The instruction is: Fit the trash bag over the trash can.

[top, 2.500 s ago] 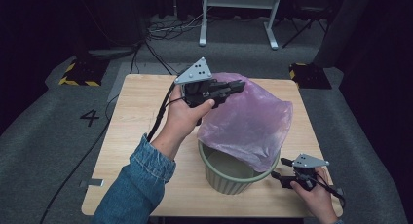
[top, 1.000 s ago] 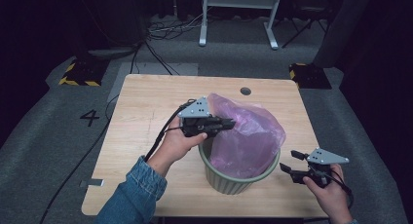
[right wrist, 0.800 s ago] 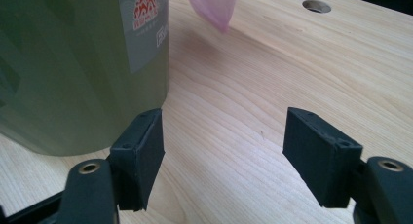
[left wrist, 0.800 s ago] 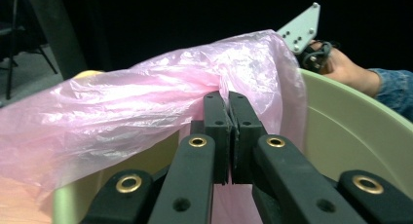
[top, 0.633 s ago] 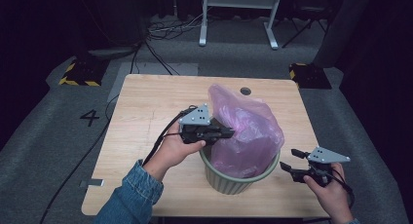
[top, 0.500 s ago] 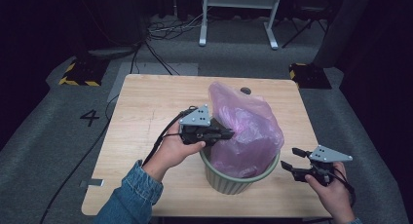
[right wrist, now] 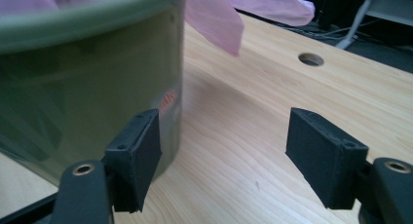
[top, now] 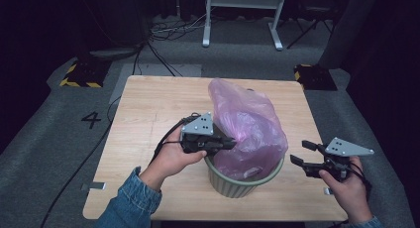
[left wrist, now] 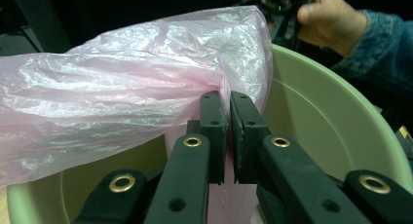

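A pink plastic bag [top: 247, 124] stands puffed up in a pale green bin [top: 237, 186] near the table's front edge. My left gripper [top: 232, 142] sits at the bin's left rim, shut on a fold of the bag [left wrist: 122, 87]. Its jaws [left wrist: 229, 100] have just eased a little, and the film is still pinched between the pads over the bin's inside [left wrist: 321, 121]. My right gripper [top: 299, 152] hovers right of the bin, open. Its jaws [right wrist: 224, 141] have just widened slightly and hold nothing, with the bin's outer wall [right wrist: 87, 73] beside the left finger.
The wooden table [top: 148, 109] has bare room at the left and back, and a round cable hole [right wrist: 310, 59] behind the bin. A flap of the bag [right wrist: 214, 19] hangs over the rim. Cables and a white stand lie on the floor beyond.
The left gripper has carried the bag down and toward the front, so the bag now sits in the bin. The right gripper has risen a little beside the bin.
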Demonstrator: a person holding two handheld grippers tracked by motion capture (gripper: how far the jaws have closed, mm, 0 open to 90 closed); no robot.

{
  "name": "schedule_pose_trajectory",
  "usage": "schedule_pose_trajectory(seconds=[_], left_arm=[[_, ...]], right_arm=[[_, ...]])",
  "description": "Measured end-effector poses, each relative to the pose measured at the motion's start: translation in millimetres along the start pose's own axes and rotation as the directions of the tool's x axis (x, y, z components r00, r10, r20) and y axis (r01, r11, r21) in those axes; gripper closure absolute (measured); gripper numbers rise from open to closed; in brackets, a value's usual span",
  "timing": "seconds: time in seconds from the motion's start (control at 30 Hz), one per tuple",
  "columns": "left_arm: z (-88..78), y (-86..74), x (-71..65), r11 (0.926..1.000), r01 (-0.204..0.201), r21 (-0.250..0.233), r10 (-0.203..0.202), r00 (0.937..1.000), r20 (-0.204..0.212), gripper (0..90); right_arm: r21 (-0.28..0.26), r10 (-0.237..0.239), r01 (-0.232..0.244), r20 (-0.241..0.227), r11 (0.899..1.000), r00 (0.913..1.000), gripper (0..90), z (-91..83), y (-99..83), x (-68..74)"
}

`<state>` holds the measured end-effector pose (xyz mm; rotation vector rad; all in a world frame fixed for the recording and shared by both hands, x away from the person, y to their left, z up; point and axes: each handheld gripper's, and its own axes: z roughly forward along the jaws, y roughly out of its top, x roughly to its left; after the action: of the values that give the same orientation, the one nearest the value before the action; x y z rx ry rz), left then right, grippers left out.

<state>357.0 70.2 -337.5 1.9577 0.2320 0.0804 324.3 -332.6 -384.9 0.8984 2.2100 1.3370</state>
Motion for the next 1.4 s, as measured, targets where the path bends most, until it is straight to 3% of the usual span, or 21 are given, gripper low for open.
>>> schedule_pose_trajectory(seconds=[0.23,0.37,0.57,0.73,1.07,1.4], left_arm=[[-1.6,-1.4,2.5,0.9999,0.010,0.001,-0.010,0.9999,-0.008,84.9],[-2.5,-3.4,3.6,0.9999,0.012,0.007,-0.012,0.9999,-0.008,84.6],[-2.4,-6.7,4.8,0.9997,0.015,0.021,-0.015,0.9999,0.003,84.3],[-2.0,-11.3,5.3,0.9991,0.024,0.035,-0.024,0.9997,0.006,84.2],[1.7,-15.8,6.6,0.9938,0.042,0.103,-0.042,0.9991,-0.002,83.8],[1.9,-15.2,6.0,0.9927,0.037,0.114,-0.037,0.9993,-0.002,83.4]], right_arm=[[-0.026,0.017,-0.018,-0.047,0.999,0.9988,29.2,-3.2,19.2,-2.9],[-0.029,0.013,-0.016,-0.103,0.999,0.9945,28.2,-3.4,29.2,-6.0],[0.005,-0.053,0.055,-0.193,0.998,0.9798,23.2,-1.0,42.5,-15.8],[-0.017,-0.024,0.020,-0.264,1.000,0.9642,20.7,1.5,50.3,-19.6],[-0.045,0.000,-0.012,-0.269,0.999,0.9631,18.7,15.3,65.7,-14.6],[-0.053,0.007,-0.024,-0.292,0.998,0.9564,19.5,30.4,74.5,-3.7]])
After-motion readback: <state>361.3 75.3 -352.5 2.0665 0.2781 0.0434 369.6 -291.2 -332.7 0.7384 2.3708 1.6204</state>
